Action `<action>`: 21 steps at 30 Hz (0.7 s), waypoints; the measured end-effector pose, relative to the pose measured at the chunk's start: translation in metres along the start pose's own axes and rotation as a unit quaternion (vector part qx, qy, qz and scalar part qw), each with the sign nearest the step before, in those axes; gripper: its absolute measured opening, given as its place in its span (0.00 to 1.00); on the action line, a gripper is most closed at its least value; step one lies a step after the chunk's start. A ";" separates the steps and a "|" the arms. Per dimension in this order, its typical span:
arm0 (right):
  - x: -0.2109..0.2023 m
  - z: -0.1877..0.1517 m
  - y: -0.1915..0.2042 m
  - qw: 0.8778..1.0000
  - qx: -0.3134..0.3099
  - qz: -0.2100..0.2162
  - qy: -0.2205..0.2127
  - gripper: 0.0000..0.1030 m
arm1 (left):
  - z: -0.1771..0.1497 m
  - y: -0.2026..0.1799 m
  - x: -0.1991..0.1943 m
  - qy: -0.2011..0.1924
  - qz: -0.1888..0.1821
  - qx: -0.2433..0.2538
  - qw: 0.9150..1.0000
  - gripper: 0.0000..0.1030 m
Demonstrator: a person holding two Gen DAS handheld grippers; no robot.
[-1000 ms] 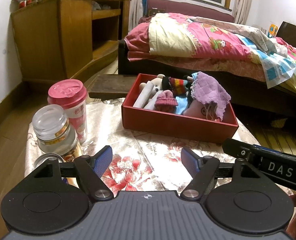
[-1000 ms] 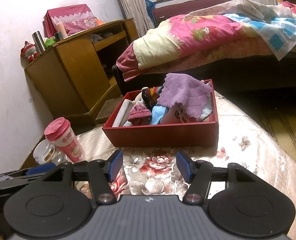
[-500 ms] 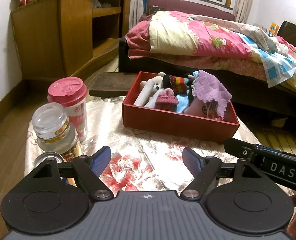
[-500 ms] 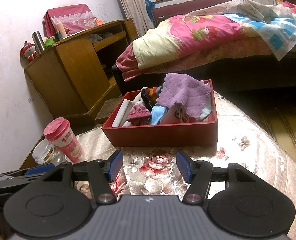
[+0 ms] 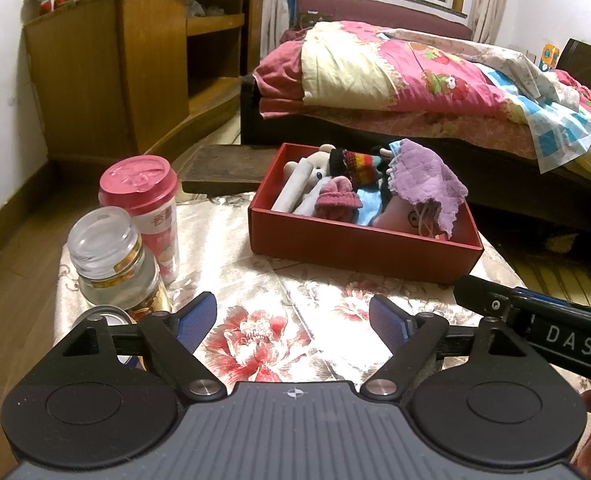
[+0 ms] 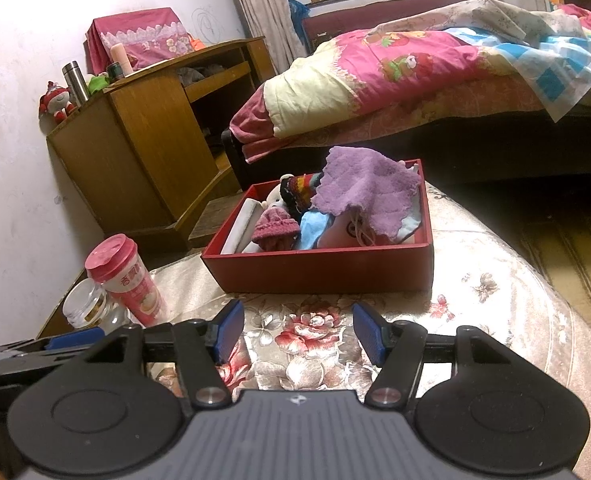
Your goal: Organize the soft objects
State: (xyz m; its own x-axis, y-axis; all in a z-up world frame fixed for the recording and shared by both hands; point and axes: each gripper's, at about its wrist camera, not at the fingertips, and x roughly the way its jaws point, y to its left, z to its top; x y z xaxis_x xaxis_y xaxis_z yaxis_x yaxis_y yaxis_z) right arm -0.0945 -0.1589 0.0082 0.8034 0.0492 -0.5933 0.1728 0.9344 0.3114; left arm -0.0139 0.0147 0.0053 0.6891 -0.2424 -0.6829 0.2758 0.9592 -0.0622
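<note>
A red box [image 5: 359, 246] [image 6: 319, 270] stands on the floral-clothed table [image 5: 279, 300]. It holds several soft things: a purple towel [image 5: 425, 180] [image 6: 365, 190] on top at the right, a small pink knit hat [image 5: 337, 200] [image 6: 275, 226], a striped knit piece [image 5: 355, 162], a white plush toy [image 5: 315, 168] and blue cloth [image 6: 313, 230]. My left gripper [image 5: 293, 316] is open and empty, low over the table in front of the box. My right gripper [image 6: 297, 330] is open and empty beside it, also short of the box.
A pink-lidded cup [image 5: 145, 204] [image 6: 121, 276] and a glass jar [image 5: 111, 256] [image 6: 85, 304] stand at the table's left edge. A wooden cabinet [image 5: 135, 68] is at the back left and a bed with a pink quilt [image 5: 395, 76] behind the table.
Both grippers stay open and empty. The left view has drifted slightly back and up from the box; the right is nearly still.
</note>
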 end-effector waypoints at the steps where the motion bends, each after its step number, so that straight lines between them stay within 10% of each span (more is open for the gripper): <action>1: 0.000 0.000 0.000 1.000 0.000 0.000 0.000 0.36 | 0.001 0.000 0.000 0.001 0.000 -0.001 1.000 0.81; 21: -0.005 0.008 -0.012 0.999 0.022 -0.009 -0.025 0.39 | 0.000 -0.002 -0.001 0.002 -0.024 0.002 1.000 0.95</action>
State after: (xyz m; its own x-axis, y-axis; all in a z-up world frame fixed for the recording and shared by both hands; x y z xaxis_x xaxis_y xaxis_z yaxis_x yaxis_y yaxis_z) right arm -0.0963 -0.1729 0.0135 0.8270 0.0133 -0.5620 0.2115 0.9189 0.3329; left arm -0.0151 0.0130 0.0059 0.6719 -0.2881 -0.6823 0.3116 0.9457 -0.0924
